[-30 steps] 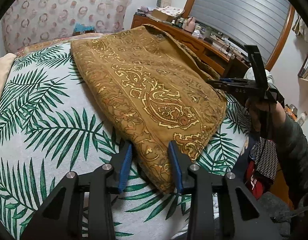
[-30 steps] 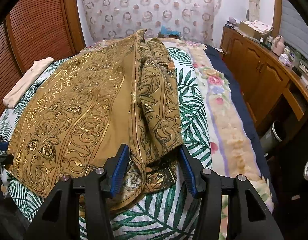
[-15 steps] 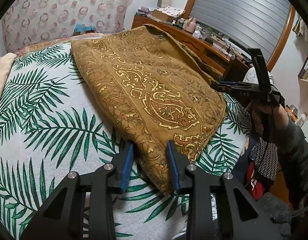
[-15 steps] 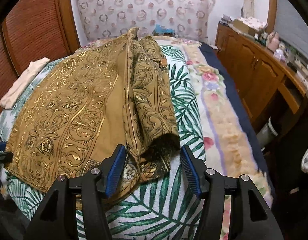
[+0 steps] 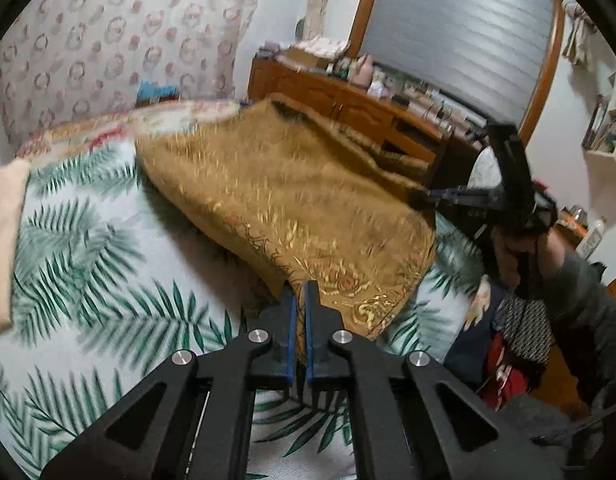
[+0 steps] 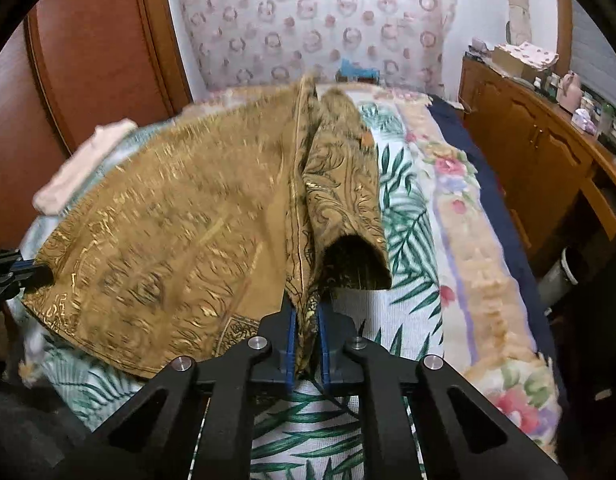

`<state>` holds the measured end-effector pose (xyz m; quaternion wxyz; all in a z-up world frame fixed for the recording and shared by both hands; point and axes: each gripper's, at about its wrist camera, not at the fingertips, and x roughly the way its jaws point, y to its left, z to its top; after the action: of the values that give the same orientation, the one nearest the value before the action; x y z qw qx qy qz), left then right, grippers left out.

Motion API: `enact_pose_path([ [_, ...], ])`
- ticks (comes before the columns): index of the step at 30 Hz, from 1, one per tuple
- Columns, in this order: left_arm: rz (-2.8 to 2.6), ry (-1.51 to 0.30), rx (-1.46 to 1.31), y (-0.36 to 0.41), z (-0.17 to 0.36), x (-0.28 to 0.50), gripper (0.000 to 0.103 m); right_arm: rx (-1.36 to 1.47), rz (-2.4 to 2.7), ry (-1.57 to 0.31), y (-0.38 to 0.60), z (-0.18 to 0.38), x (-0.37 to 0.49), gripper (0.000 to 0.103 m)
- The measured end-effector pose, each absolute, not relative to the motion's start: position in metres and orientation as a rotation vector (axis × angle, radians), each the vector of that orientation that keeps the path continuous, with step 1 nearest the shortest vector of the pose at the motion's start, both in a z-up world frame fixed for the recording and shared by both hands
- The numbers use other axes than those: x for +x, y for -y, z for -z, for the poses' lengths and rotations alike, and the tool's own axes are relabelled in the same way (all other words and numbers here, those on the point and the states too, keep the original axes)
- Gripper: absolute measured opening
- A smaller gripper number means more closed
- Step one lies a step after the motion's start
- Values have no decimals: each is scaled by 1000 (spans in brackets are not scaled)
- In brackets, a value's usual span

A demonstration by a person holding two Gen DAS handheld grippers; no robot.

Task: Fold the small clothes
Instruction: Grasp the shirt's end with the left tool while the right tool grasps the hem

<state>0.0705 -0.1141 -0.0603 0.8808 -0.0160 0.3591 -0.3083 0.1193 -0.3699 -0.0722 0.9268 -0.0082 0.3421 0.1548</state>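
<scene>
A brown garment with gold paisley print (image 5: 292,196) lies on the palm-leaf bedspread (image 5: 80,280). My left gripper (image 5: 300,292) is shut on its near hem corner and lifts it a little. My right gripper (image 6: 306,308) is shut on the garment's (image 6: 168,232) other near corner, beside the open dark sleeve mouth (image 6: 351,260). The right gripper also shows in the left wrist view (image 5: 427,196), at the cloth's right edge. The left gripper shows in the right wrist view (image 6: 32,272), at the cloth's left edge. The cloth is blurred.
A pale folded cloth (image 6: 84,168) lies at the bed's left side. A floral blanket (image 6: 467,248) runs along the right edge. A wooden dresser (image 6: 547,152) with clutter stands right of the bed. A patterned curtain (image 6: 308,20) hangs behind. Wooden panels (image 6: 88,60) are left.
Both grippers have closed from open onto the garment's near corners. The near hem has risen off the bedspread, and the cloth is now in motion.
</scene>
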Motion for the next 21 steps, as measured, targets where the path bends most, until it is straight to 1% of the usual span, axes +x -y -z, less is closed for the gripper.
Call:
enact_pose_path([
  [7, 665, -647, -75, 98, 19, 61, 3, 12, -357, -612, 374, 40, 87, 7],
  [13, 685, -587, -112, 87, -5, 49, 3, 15, -396, -555, 382, 19, 53, 6],
  [17, 657, -597, -121, 82, -3, 71, 3, 34, -399, -548, 388, 18, 61, 6],
  [21, 604, -611, -124, 78, -3, 116, 3, 55, -394, -552, 386, 16, 96, 6],
])
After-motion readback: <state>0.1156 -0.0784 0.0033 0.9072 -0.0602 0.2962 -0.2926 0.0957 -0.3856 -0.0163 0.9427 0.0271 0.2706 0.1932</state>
